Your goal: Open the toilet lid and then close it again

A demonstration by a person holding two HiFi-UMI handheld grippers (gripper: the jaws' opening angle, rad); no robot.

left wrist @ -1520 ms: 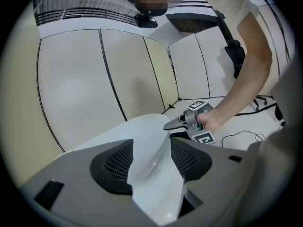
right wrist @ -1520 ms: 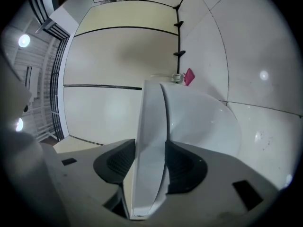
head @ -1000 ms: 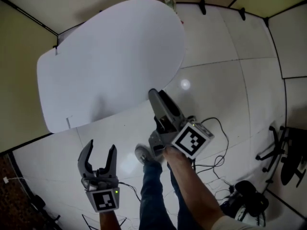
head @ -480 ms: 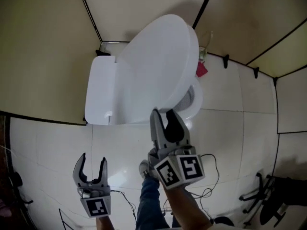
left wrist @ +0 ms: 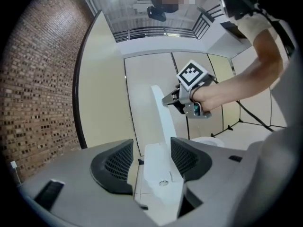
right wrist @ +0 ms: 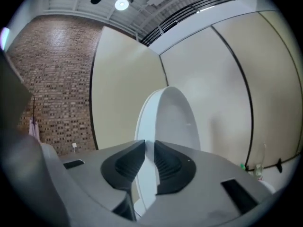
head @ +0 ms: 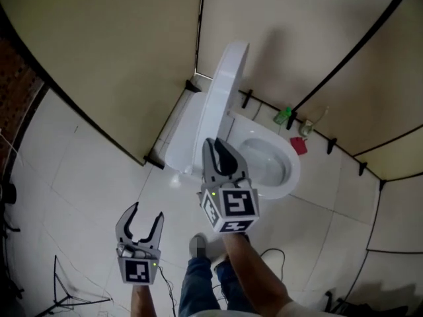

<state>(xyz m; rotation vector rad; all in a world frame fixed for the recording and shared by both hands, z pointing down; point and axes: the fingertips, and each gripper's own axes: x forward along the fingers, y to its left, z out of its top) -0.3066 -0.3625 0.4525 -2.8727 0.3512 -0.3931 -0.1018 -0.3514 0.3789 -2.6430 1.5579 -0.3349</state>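
The white toilet lid (head: 221,91) stands upright against the cistern (head: 180,137), above the open seat and bowl (head: 268,160). My right gripper (head: 221,152) is at the lid's front rim. Its jaws have just been closing, and in the right gripper view (right wrist: 144,148) they sit shut with the thin rim of the lid (right wrist: 173,122) between them. The left gripper view shows the right gripper's tips (left wrist: 166,100) on the lid's edge (left wrist: 161,117). My left gripper (head: 140,222) hangs open and empty, low and left of the toilet, and it points at the cistern (left wrist: 158,171).
Beige partition walls close in behind the toilet, with a brick wall (head: 20,84) at the left. A green bottle (head: 283,115) and a red object (head: 298,145) stand on the floor by the far wall. The person's legs and shoe (head: 198,246) are below the grippers.
The lid has swung from nearly flat up to upright. The right gripper rose with it, rolled over, and its jaws closed on the rim. The left gripper rose a little, still open.
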